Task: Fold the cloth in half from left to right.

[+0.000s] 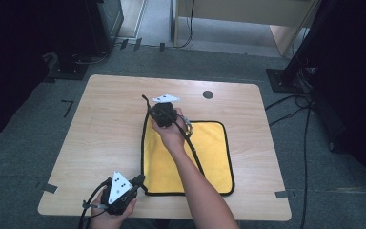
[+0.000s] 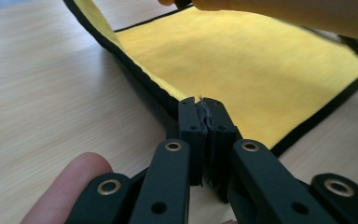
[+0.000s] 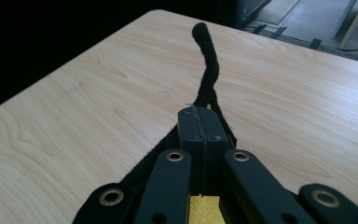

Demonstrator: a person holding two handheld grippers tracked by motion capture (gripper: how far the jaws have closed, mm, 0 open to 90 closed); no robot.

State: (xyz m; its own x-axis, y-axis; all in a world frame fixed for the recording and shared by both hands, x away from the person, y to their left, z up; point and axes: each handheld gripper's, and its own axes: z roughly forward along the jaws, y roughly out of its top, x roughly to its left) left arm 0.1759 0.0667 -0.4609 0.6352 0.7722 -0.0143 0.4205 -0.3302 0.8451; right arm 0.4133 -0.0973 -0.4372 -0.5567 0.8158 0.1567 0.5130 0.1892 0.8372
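Jaws on both grippers, left gripper [image 2: 200, 105] and right gripper [image 3: 200, 116], are clamped on the black edge of one yellow cloth [image 1: 209, 157], left at its near corner, right at the far corner. Cloth lies on the tabletop [image 1: 105, 124]. No readable writing anywhere.

Both claws [image 2: 202, 105] [image 3: 202, 122] clamped shut

Both tools, left [image 1: 140, 180] and right [image 1: 148, 110], seemingly pinch the yellow cloth's [image 1: 209, 157] left corners on the table [image 1: 105, 124].

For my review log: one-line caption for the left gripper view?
Left tongs shut on the black-edged yellow cloth's near corner, above the wooden table.
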